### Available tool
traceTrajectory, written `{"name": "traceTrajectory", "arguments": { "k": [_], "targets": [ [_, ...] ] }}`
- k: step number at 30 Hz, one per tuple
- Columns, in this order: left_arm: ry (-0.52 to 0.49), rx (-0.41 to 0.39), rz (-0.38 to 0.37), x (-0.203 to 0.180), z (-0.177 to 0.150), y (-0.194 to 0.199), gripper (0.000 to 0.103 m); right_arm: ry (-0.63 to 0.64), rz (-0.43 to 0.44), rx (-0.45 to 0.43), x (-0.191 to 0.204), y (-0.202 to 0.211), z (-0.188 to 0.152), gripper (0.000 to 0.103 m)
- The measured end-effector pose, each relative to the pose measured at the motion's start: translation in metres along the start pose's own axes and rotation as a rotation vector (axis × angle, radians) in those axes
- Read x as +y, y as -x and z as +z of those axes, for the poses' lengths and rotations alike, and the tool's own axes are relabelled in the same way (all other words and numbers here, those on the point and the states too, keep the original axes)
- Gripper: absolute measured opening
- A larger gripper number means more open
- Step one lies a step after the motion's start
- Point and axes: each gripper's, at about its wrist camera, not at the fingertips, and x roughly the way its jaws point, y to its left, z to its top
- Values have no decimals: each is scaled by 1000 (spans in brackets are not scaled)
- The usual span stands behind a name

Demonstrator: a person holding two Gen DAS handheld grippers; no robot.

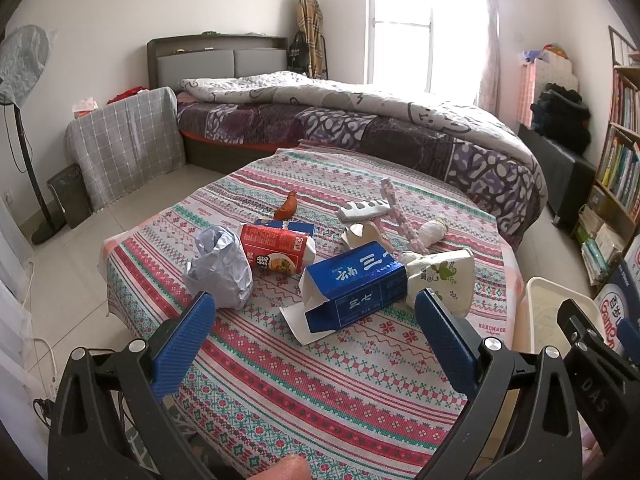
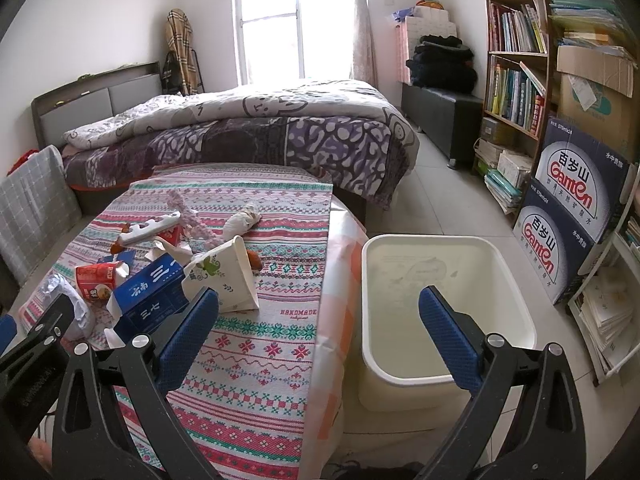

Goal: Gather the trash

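On patterned tablecloth (image 1: 320,380), blue carton (image 1: 356,286) torn open, crumpled paper (image 1: 220,266), both tools spread empty

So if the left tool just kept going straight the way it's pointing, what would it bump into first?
Most likely the blue carton, lying on its side on the patterned tablecloth. It sits almost centred between the open left tool fingers. The crumpled grey paper lies off to the side. Depth is hard to judge here.

A bright window (image 1: 424,24) lights white walls, a quilted bed (image 1: 360,120), a bookshelf (image 2: 516,68) (crammed) and pale floor tiles (image 2: 448,200).
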Motion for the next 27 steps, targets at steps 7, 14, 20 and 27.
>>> {"name": "traceTrajectory", "arguments": {
  "k": [7, 14, 20, 27],
  "targets": [
    [0, 2, -1, 1, 0, -1, 97, 3, 3, 1, 4, -2, -1, 96],
    [2, 5, 1, 1, -2, 1, 97, 2, 3, 2, 4, -2, -1, 96],
    [2, 7, 0, 2, -3, -1, 97, 3, 3, 7, 5, -2, -3, 96],
    [2, 23, -1, 4, -10, -5, 97, 7, 7, 17, 8, -7, -7, 96]
  ]
}}
